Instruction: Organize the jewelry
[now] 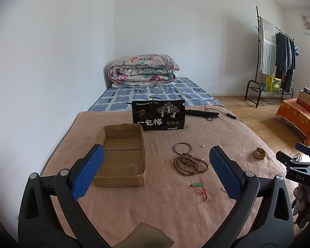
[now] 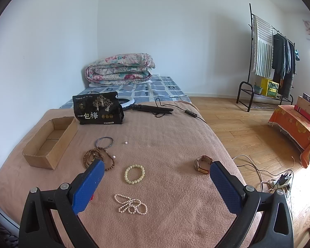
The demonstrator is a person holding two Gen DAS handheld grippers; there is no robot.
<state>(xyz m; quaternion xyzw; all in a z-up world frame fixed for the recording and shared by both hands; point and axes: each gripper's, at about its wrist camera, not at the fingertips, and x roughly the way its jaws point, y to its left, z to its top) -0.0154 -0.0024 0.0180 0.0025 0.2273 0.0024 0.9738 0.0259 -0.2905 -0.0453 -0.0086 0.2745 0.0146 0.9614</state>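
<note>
Blanket [image 2: 155, 136] – matt, napped cloth. Box [image 1: 122, 157]: rough brown cardboard. Bag [image 1: 158, 114] – glossy black plastic. Beads [image 1: 189, 163] look wooden; pearls [image 2: 131, 204] glossy; bangle [image 2: 104, 141] smooth metal.

Your right gripper's blue finger [image 2: 88, 186] hides part of the wooden bead necklace [image 2: 97, 158] and something small and red. The tiny white ball [image 2: 125, 142] beyond that necklace is too small to tell.

A home bedroom: bed [image 1: 175, 206] with folded floral quilt [image 1: 142, 70], clothes rack [image 1: 277, 57], wooden floor [image 2: 248, 128].
</note>
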